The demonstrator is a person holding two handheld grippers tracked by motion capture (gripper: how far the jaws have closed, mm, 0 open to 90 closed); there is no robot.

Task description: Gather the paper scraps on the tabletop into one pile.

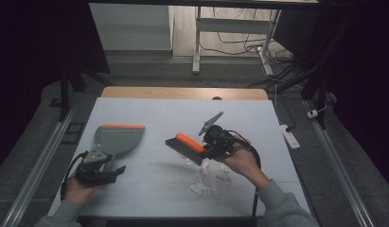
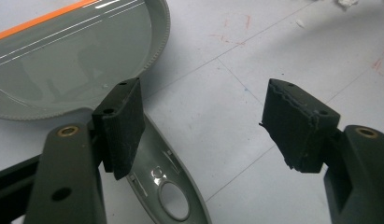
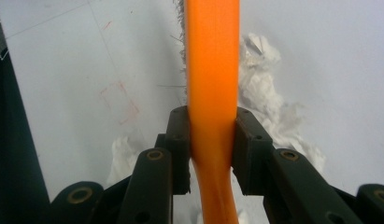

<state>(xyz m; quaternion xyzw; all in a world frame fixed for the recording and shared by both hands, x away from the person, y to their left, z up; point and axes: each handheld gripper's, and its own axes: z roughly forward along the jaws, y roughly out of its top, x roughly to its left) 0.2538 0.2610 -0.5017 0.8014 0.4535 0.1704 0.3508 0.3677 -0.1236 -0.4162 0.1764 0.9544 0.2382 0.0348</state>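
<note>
A grey dustpan [image 1: 117, 137] with an orange lip lies on the table at the left; in the left gripper view its pan [image 2: 63, 56] and its handle [image 2: 171, 196] pass under the jaws. My left gripper [image 1: 117, 171] is open at the handle's end, holding nothing [image 2: 203, 126]. My right gripper [image 1: 212, 147] is shut on the orange handle of a hand brush [image 1: 186, 147], whose dark bristles point down and left over the table. In the right gripper view the orange handle [image 3: 212, 84] runs up between the jaws. Torn white paper scraps [image 1: 207, 177] lie below the brush [image 3: 264, 93].
The white table top [image 1: 182, 118] has a wooden strip along its far edge [image 1: 182, 92]. A power strip [image 1: 290, 135] hangs off the table's right side. Cables and desk legs lie on the floor beyond.
</note>
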